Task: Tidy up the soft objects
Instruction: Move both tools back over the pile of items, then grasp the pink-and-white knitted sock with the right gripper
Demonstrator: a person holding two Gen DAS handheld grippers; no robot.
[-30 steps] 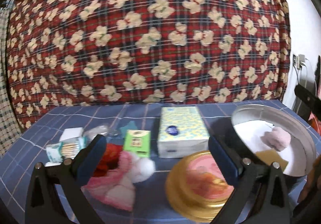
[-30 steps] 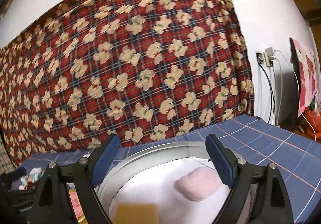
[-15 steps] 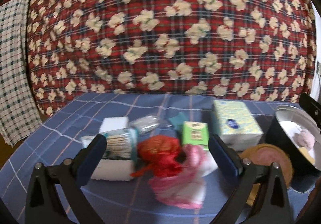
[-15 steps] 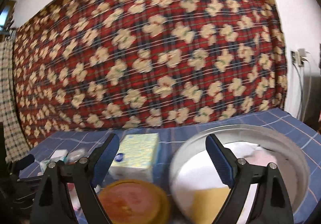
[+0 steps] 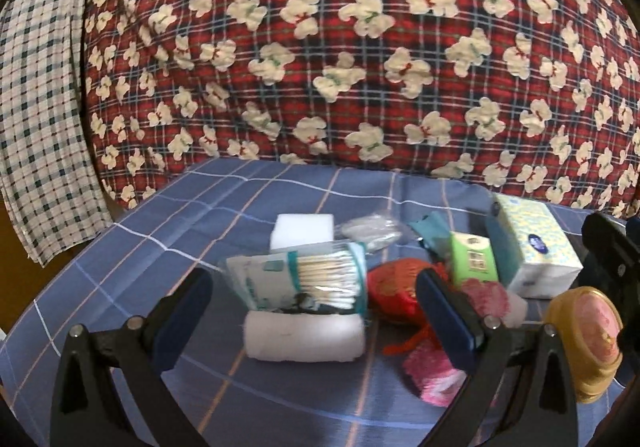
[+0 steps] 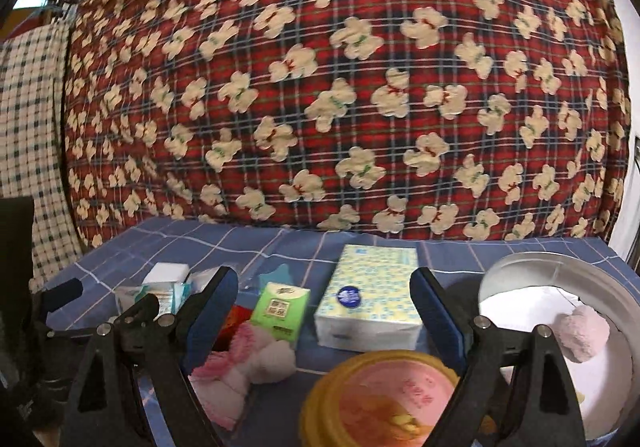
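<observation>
Pink plush and a yellow sponge already lie in the metal basin, but most soft things still wait on the bench: white roll, pink cloth, tissue packs. Both hand-held grippers, left and right, gape wide, holding nothing.

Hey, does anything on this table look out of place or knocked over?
Nothing is spilled or damaged. The cotton swab pack sits tilted on the white roll, and the pink fluffy cloth lies crumpled by the gold tin.
</observation>
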